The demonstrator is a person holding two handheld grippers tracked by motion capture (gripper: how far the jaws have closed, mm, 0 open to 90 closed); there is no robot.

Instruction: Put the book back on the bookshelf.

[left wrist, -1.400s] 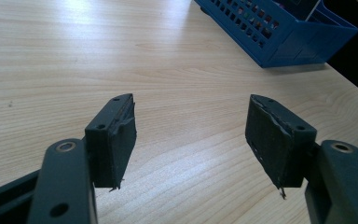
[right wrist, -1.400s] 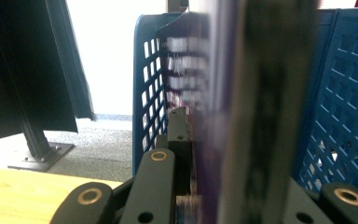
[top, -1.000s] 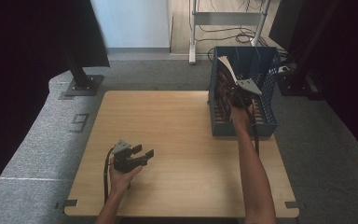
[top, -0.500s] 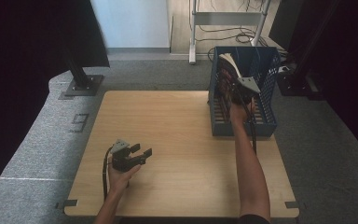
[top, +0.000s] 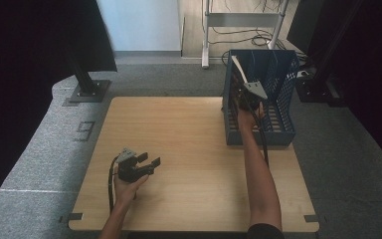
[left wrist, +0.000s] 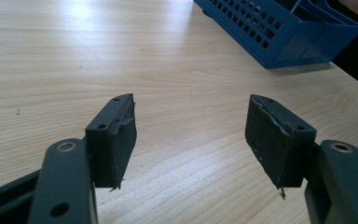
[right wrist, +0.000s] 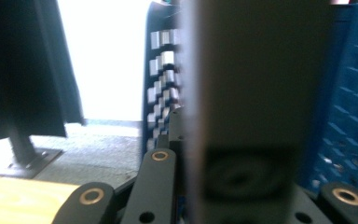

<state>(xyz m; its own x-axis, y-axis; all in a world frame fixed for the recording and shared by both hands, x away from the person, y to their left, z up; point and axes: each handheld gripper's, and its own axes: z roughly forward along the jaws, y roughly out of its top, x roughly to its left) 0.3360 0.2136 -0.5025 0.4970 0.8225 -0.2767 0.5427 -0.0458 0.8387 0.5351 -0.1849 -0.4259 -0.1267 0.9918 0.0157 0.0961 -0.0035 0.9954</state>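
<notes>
My right gripper (top: 239,94) clamps a pale flat piece (right wrist: 256,93) inside the far-right blue basket (top: 283,130); my left gripper (top: 148,162) gapes wide, empty, near-left.

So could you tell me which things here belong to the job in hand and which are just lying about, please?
In the job:
- right gripper, shut on a flat pale item
- blue basket

Lying about:
- left gripper, open over the table
- black stand
- metal frame
</notes>
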